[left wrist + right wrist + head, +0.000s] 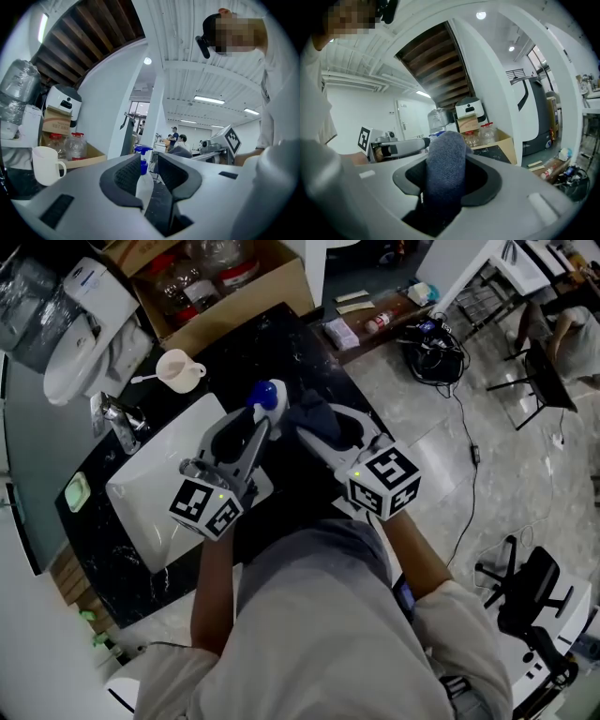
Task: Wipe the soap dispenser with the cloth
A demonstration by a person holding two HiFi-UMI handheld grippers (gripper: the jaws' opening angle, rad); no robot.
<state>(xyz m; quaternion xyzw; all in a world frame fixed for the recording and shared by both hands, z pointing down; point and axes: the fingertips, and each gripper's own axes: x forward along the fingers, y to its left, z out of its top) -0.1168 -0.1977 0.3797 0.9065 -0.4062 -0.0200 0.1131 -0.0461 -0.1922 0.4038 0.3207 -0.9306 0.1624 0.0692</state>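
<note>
Black stone bench with a white basin set into it. A faucet and a white mug stand behind the basin, and a cardboard box of jars sits at the far end. The person stands at the bench edge with one tool in each hand, both near the right edge of the basin.

Left tool: the jaws are part closed about the clear body of the soap dispenser. The dispenser stands upright between the pads with its blue pump head above them. The body lies against one pad and a thin dark sliver shows at the other, so the hold reads as a light clamp.

Right tool: the jaws are clamped on a bunched blue-grey cloth, whose free end protrudes past the tips. In the head view the cloth sits just beside the pump head; contact cannot be confirmed.

Hazards, as judged:
1. Slip or rotation. Sideways wiping force on a smooth, lightly clamped bottle can twist it or push it out of the jaws, toward the bench or basin.
2. Pump actuation. Downward cloth pressure on the pump head can discharge soap onto the cloth and bench.
3. Incomplete wipe. The pads cover part of the body, and those areas cannot be reached without a regrip.
4. Cloth pull-out. Drag against the bottle can draw the cloth from the right tool.
</note>
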